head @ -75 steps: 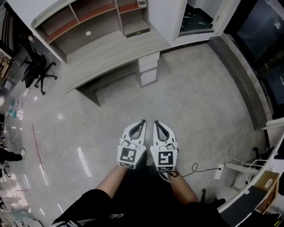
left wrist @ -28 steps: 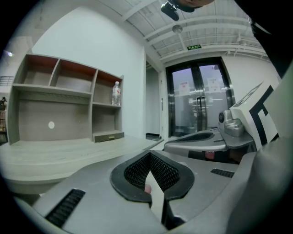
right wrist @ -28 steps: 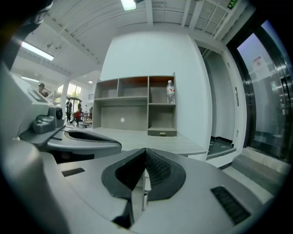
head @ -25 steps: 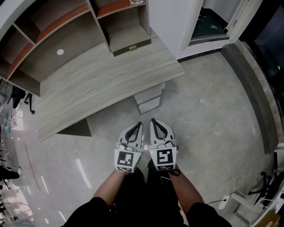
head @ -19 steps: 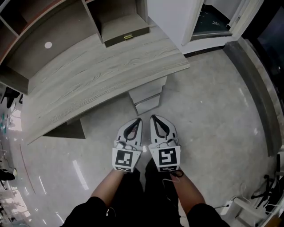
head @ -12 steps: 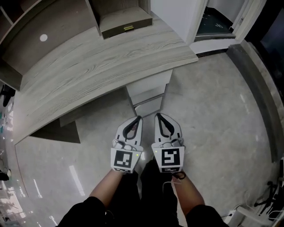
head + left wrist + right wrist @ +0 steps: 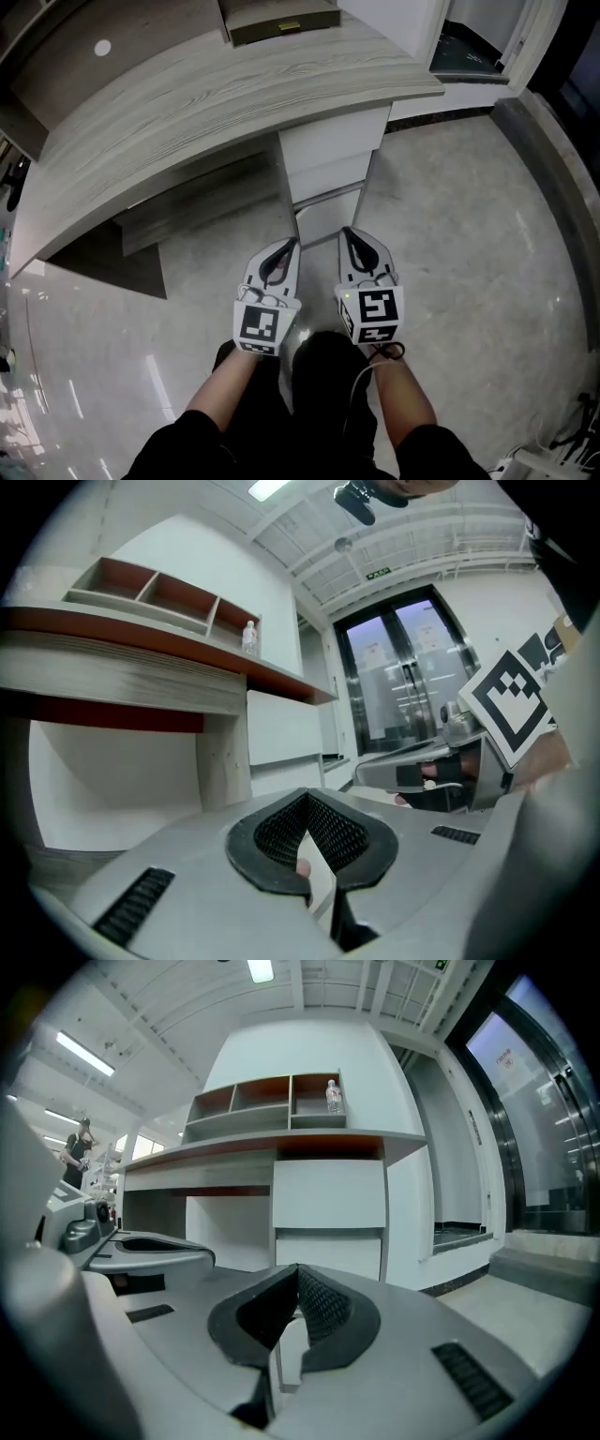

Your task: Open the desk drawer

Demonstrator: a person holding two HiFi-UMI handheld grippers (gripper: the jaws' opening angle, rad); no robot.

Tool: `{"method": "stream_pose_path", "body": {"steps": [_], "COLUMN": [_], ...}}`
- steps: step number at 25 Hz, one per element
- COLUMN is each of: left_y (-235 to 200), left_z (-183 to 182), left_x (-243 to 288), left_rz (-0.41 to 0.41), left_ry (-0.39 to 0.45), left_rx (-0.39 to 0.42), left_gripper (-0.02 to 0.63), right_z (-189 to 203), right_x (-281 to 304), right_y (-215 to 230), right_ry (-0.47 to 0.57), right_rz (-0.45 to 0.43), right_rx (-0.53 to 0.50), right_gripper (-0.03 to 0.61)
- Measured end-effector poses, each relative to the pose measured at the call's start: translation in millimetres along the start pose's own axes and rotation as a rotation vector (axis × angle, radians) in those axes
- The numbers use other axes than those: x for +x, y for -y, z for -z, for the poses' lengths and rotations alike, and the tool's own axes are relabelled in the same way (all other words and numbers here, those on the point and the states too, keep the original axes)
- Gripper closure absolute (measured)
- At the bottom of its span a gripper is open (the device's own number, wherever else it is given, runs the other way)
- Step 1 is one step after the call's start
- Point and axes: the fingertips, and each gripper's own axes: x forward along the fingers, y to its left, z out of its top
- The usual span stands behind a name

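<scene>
The white drawer stack [image 7: 333, 161] sits under the right end of the grey wood desk [image 7: 206, 103]. In the right gripper view its fronts [image 7: 328, 1196] face me, all closed. My left gripper [image 7: 284, 246] and right gripper [image 7: 348, 232] are side by side just in front of the stack, near floor level, pointing at it without touching it. Both are shut with nothing between the jaws. In the left gripper view its tip [image 7: 306, 794] points toward the drawer unit [image 7: 286, 731]. The right gripper tip [image 7: 298, 1269] lines up with the lower drawer front.
A shelf unit with a small bottle [image 7: 332, 1096] stands on the desk, and a flat brown box [image 7: 281, 19] lies at its back. A white cabinet [image 7: 403, 23] adjoins the desk on the right. A raised floor ledge [image 7: 553, 178] runs along the right side.
I have come closer to the desk and both grippers have dropped lower, now level with the drawer stack. Both stayed shut and empty.
</scene>
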Motion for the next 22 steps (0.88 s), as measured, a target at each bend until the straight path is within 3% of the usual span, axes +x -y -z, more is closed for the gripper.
{"method": "stream_pose_path", "body": {"steps": [10,13,15,22], "left_y": [-11,-4,-5,-16], "left_z": [27,39,48,67], "left_x": [0,3,4,14], "left_rz": [-0.033,-0.02,-0.019,-0.024], "left_ry": [-0.047,-0.065,-0.08,-0.114], "left_rx": [-0.05,-0.056,-0.056,-0.05], "left_gripper": [0.611,0.611,0.611,0.611], "right_z": [32,47,57,76], "right_x": [25,37,50,100], "right_y": [-3,3,6,27], "right_ry": [-0.019,0.008,0.017,0.084], "right_rz": [-0.093,-0.17,-0.231,-0.3], "right_rx": [0.196,0.37,0.502,0.794], "right_gripper": [0.572,0.567,0.431,0.407]}}
